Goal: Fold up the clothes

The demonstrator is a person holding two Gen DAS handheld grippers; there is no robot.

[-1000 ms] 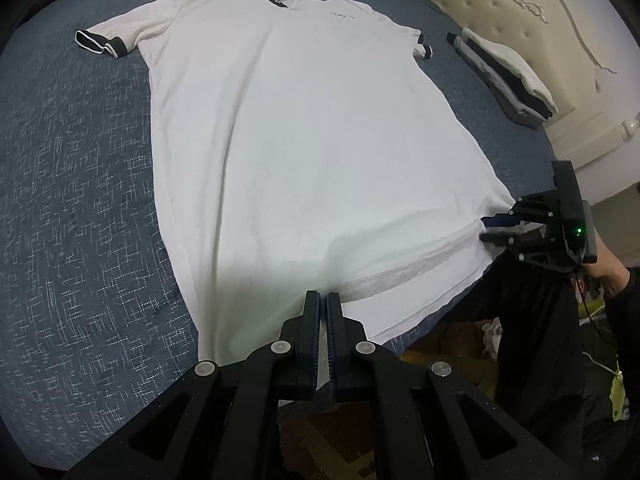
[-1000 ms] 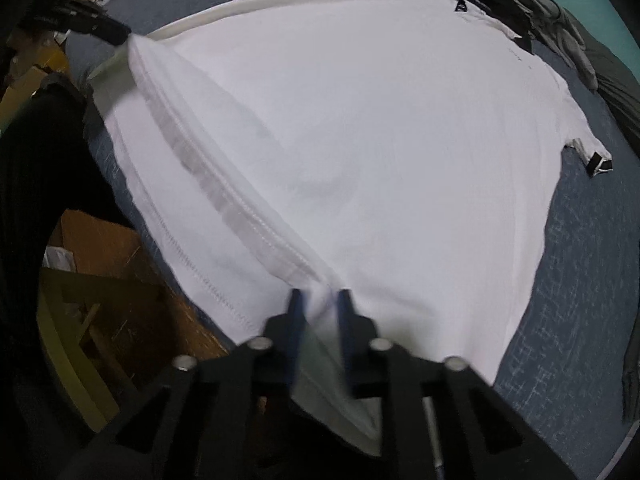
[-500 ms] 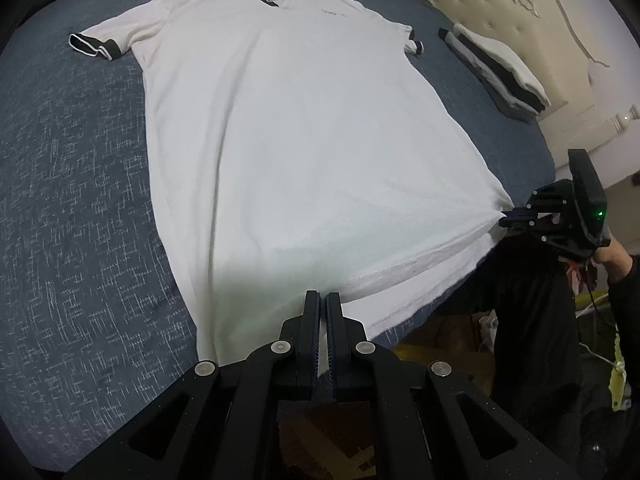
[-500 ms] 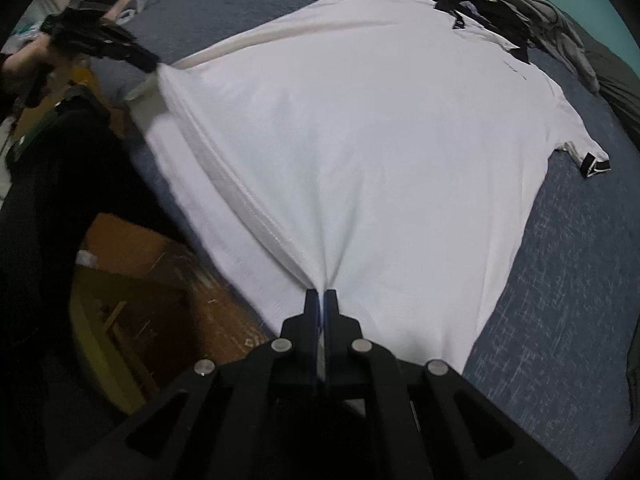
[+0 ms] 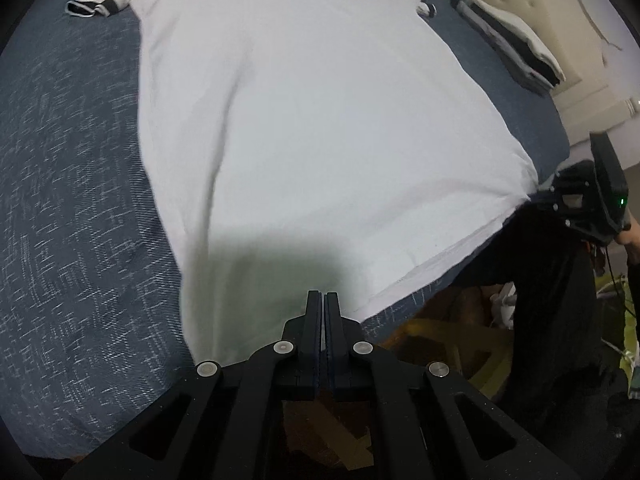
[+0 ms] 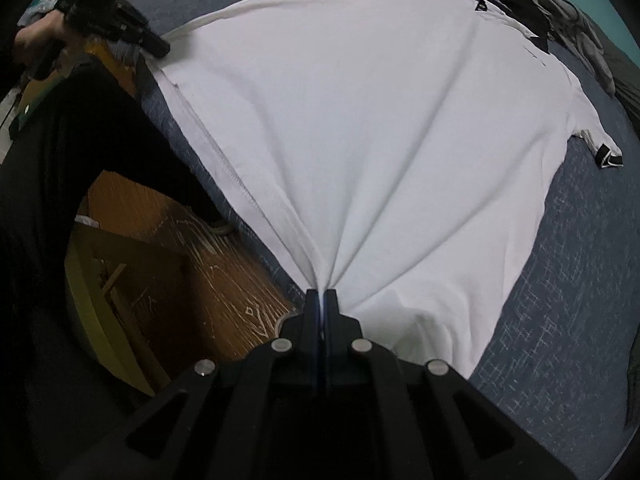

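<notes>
Across the blue bed (image 5: 72,208), your white polo shirt (image 5: 320,120) lies spread flat.
Left hand-held gripper (image 5: 323,300) and right hand-held gripper (image 6: 321,298) each pinch a hem corner; uneven pulling could drag it crooked or slip a corner free.

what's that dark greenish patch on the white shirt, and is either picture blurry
Left wrist view: the patch is a shadow on the white shirt just ahead of the left gripper; the bedspread is slightly motion-smeared. Right wrist view: sharper, evenly lit, creases fanning from the right gripper; fisheye bends both.
</notes>
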